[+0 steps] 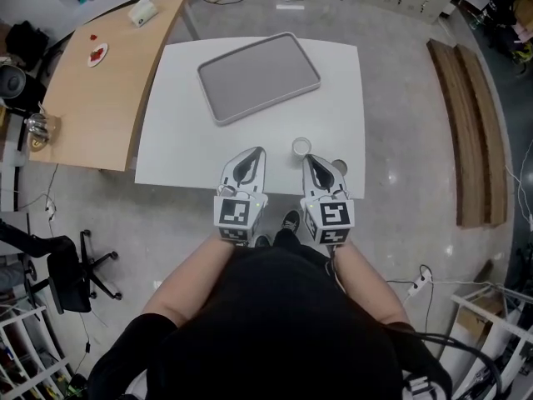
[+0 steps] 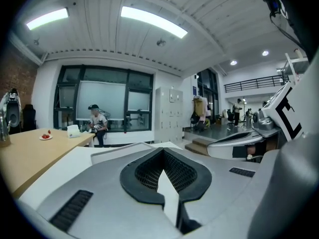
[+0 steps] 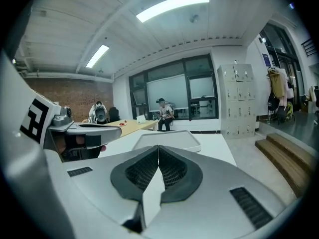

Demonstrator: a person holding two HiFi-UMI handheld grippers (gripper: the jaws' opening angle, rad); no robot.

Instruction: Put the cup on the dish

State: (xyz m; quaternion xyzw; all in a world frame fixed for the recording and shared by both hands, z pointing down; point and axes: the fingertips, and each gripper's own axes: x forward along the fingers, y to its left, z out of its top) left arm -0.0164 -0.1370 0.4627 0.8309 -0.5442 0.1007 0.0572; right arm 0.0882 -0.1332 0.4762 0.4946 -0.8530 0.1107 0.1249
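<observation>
The white cup [image 1: 301,147] stands upright on the white bench [image 1: 171,144], near its front edge and well apart from the grey tray [image 1: 258,77], which lies empty toward the far side. The left gripper [image 1: 256,153] and right gripper [image 1: 308,160] are held side by side over the front edge. The cup sits just ahead of the right gripper's tip, slightly to that tip's left. Both grippers' own views show their jaws closed, tips meeting, with nothing between them. A wooden table [image 1: 100,98] stands to the left of the bench.
</observation>
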